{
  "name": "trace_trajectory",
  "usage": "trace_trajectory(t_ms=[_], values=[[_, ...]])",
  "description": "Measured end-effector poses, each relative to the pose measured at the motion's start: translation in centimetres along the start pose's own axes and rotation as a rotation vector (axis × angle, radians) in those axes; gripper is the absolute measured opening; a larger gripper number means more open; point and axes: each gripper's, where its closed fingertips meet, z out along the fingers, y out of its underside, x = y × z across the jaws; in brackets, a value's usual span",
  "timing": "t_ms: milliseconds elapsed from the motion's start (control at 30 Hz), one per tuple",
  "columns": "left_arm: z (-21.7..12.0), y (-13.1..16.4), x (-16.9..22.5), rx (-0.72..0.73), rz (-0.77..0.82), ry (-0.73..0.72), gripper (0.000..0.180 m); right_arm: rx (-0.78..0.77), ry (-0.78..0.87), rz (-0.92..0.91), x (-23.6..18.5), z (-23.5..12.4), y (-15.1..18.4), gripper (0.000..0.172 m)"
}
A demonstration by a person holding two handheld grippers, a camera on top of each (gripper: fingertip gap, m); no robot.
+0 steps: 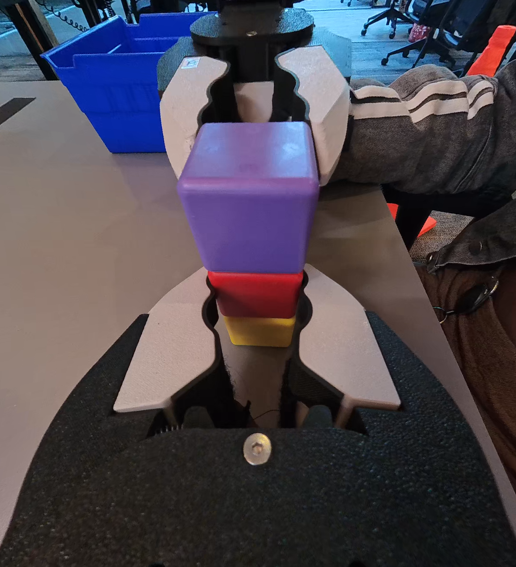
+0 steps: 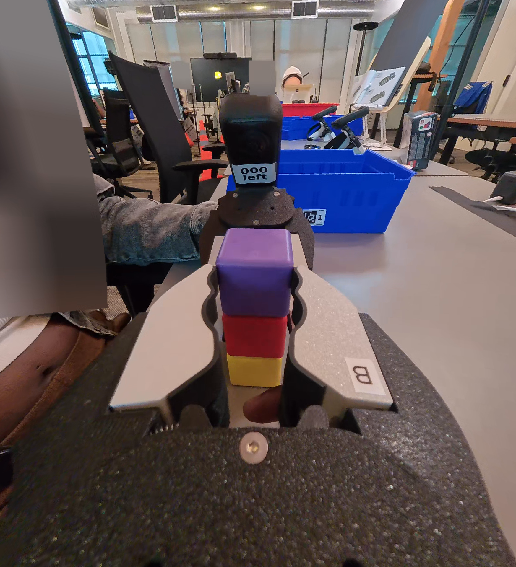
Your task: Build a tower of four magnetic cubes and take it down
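Note:
A tower of three cubes stands on the grey table (image 1: 66, 245): a purple cube (image 1: 250, 208) on top, a red cube (image 1: 255, 294) in the middle, a yellow cube (image 1: 259, 333) at the bottom. My left gripper (image 1: 256, 285) is shut on the red cube, with its pads against both sides. My right gripper (image 2: 254, 285) faces it from the far side and is shut on the purple cube (image 2: 254, 276). Its fingers (image 1: 327, 122) show in the left wrist view at the purple cube's far corners. The red cube (image 2: 254, 336) and yellow cube (image 2: 255, 371) show below.
A blue bin (image 1: 112, 92) stands on the table behind the tower, and it also shows in the right wrist view (image 2: 342, 196). A person's grey sleeve (image 1: 435, 122) lies along the table's near edge. An orange cone (image 1: 496, 46) and office chairs stand beyond. Across from one pair of fingers to the other is roughly 6 cm.

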Motion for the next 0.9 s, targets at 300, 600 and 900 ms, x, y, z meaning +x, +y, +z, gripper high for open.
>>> trace_trajectory(t_ms=[300, 600, 900], values=[[-0.1, 0.0, -0.5, -0.004, -0.011, -0.051, 0.081, 0.070, 0.011, 0.018, 0.4, -0.4, -0.7, 0.077], [-9.9, -8.3, -0.2, 0.147, 0.063, -0.406, 0.098, 0.263, 0.099, 0.054, 1.8, -2.6, -3.1, 0.092], [-33.6, -4.7, -10.3, 0.029, -0.301, -1.146, 0.095, 0.243, 0.116, 0.029, 1.7, -2.2, -2.9, 0.091]])
